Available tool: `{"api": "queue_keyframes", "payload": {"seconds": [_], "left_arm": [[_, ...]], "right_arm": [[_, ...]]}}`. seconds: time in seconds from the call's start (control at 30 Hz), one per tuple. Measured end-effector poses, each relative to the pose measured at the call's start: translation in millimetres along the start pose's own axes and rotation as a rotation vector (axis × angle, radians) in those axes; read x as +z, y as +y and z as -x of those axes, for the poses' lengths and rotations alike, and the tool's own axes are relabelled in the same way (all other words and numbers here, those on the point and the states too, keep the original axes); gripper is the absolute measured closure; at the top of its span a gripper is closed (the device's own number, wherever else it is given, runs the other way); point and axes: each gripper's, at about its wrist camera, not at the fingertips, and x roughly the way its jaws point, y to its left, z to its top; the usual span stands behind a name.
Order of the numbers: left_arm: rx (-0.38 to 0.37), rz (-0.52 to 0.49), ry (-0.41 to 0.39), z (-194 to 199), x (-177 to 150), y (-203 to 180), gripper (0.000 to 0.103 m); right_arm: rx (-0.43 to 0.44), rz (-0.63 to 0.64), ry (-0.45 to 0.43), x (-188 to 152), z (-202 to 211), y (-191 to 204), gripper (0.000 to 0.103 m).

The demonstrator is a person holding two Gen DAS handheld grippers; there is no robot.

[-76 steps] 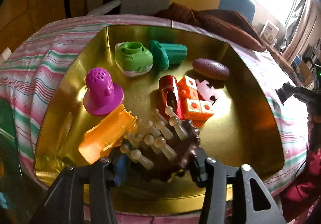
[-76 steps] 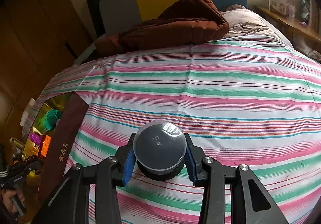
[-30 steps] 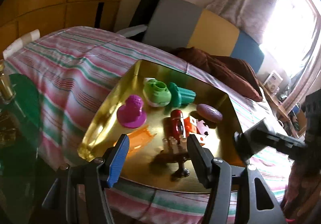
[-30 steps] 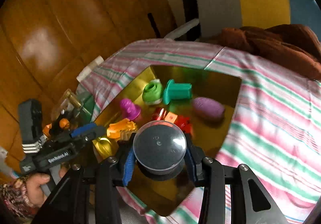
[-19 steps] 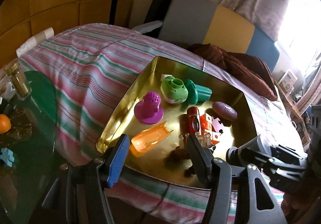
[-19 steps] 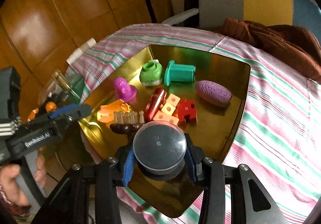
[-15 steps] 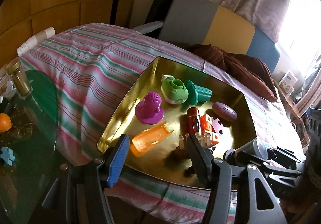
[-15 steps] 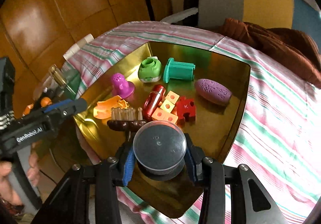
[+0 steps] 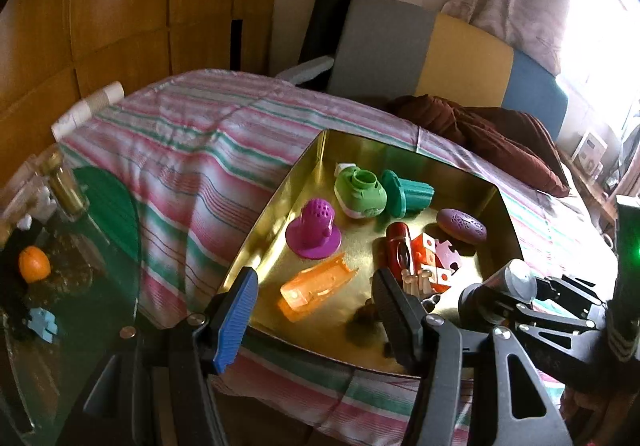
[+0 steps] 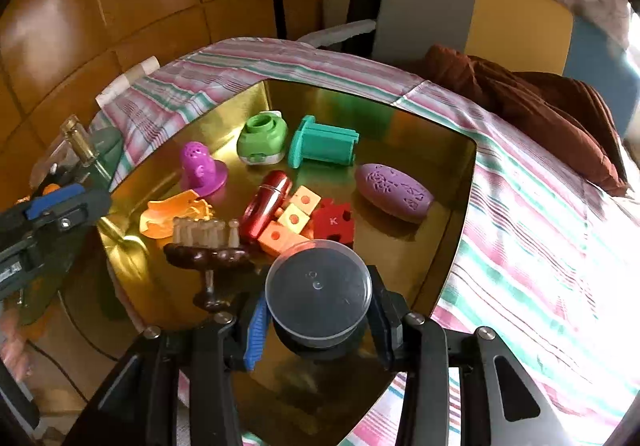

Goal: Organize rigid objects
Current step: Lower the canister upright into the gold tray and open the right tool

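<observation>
A gold tray (image 10: 460, 214) on the striped bed holds several toys: a purple oval (image 10: 394, 192), a teal piece (image 10: 324, 147), a green piece (image 10: 262, 140), a magenta piece (image 10: 202, 168), an orange piece (image 10: 172, 214), a red cylinder (image 10: 266, 204) and a brown peg stand (image 10: 206, 248). My right gripper (image 10: 318, 312) is shut on a small round jar with a clear lid (image 10: 318, 296), held over the tray's near corner. The jar also shows in the left wrist view (image 9: 506, 284). My left gripper (image 9: 314, 308) is open and empty, drawn back from the tray's (image 9: 256, 246) near edge.
A brown blanket (image 10: 540, 102) lies at the bed's far side before a grey, yellow and blue headboard (image 10: 472, 18). A glass side table (image 9: 60, 254) with an orange, a bottle and small items stands to the left. Wooden panels line the wall.
My left gripper let go of the brown peg stand in the tray and drew back. My right gripper carried the jar from the bedspread to above the tray's near corner.
</observation>
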Motion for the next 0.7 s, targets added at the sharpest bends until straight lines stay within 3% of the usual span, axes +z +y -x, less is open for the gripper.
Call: {"api": "queue_keyframes", "payload": {"seconds": [0.47,0.7], "left_arm": [[0.038,-0.05,-0.026,9.1,-0.3,-12.6,0.043],[0.066,-0.02,-0.045,15.6,1.2,-7.0,0.043]], "right_arm": [[-0.007,-0.042,0.0,2.7,-7.1,-6.8,0.059],[0.003,-0.075,-0.006,-0.1,-6.2,-11.1,0.059]]}}
